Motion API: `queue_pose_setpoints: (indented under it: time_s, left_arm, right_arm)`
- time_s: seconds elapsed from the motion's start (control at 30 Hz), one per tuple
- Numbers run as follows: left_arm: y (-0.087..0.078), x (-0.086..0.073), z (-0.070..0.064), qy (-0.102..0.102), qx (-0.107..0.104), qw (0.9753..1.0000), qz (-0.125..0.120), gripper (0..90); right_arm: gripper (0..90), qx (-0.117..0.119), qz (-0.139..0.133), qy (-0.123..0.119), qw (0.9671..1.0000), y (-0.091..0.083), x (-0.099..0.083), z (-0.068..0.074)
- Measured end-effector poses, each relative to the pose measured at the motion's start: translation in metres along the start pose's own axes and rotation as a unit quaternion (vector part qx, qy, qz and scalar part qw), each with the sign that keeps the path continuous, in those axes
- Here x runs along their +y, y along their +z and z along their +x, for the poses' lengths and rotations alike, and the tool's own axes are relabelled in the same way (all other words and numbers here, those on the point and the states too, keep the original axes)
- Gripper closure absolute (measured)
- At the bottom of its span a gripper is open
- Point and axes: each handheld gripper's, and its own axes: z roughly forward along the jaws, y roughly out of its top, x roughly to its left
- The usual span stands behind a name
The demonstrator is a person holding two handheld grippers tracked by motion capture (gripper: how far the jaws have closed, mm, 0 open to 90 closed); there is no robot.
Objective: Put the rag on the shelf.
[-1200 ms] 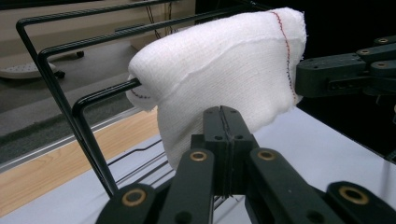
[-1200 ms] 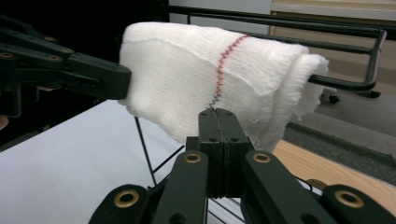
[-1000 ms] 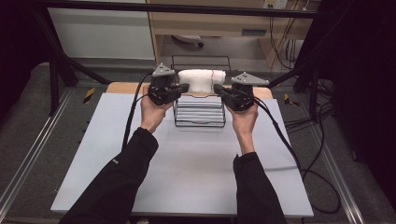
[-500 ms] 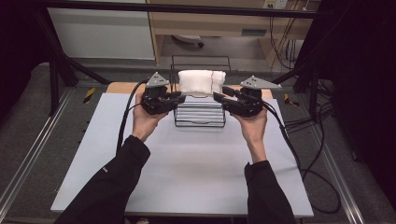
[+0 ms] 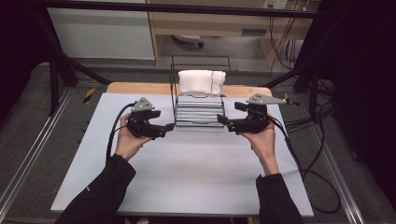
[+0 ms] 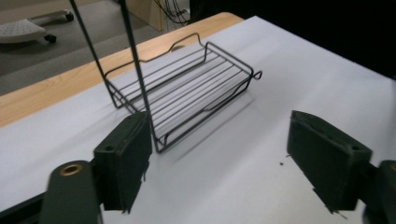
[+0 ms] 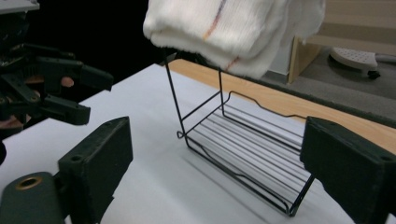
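A: From the high view, where are things?

B: A black wire rack (image 5: 198, 112) stands near the far edge of the bench (image 5: 187, 182), about midway along it. A folded white towel (image 5: 201, 80) sits on the rack's top tier. The left gripper (image 5: 164, 130) is just beside the rack's near left corner, the right gripper (image 5: 224, 123) just beside its near right corner. Each is held in a hand, and both point inward at the rack.

A: And the left gripper view?

B: The left gripper (image 6: 219, 158) has its jaws wide apart with nothing between them except bare bench (image 6: 243, 182). The rack's (image 6: 187, 88) lower shelf lies ahead; one upright wire crosses in front of the left-hand jaw, though I cannot tell whether they touch.

A: The right gripper view?

B: The right gripper (image 7: 219, 168) is also spread wide, gripping nothing. The rack (image 7: 247, 154) stands between and beyond the jaws, with the towel (image 7: 229, 28) on top, showing a thin coloured stripe. The left gripper (image 7: 70, 95) and its fingers are at the far left, over the bench (image 7: 135, 121).
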Motion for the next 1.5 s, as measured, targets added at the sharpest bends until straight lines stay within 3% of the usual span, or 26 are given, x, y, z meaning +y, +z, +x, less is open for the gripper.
queue_pose_setpoints:
  time_s: [0.17,0.37,0.73,1.03,1.2,1.5]
  left_arm:
    - [-0.008,-0.017,0.002,0.003,0.009,0.9999,0.010,11.2]
    - [-0.016,-0.040,0.002,0.000,0.017,0.9997,0.019,5.8]
    - [-0.027,-0.089,0.011,-0.023,0.022,0.9990,0.030,5.5]
    - [-0.045,-0.122,0.018,-0.026,0.027,0.9987,0.033,6.4]
    - [-0.053,-0.138,0.023,-0.030,0.030,0.9983,0.039,6.4]
    - [-0.063,-0.157,0.030,-0.040,0.035,0.9977,0.041,6.7]
  right_arm:
    - [4.3,0.009,0.014,-0.008,0.9998,-0.001,-0.016,-0.001]
    - [1.5,0.018,0.029,0.000,0.9994,-0.003,-0.044,-0.003]
    - [0.5,0.027,0.048,0.014,0.9984,-0.008,-0.087,-0.009]
    - [0.5,0.030,0.075,0.021,0.9965,-0.015,-0.121,-0.015]
    - [0.6,0.028,0.093,0.020,0.9950,-0.021,-0.138,-0.018]
    - [0.7,0.027,0.100,0.029,0.9942,-0.036,-0.156,-0.022]
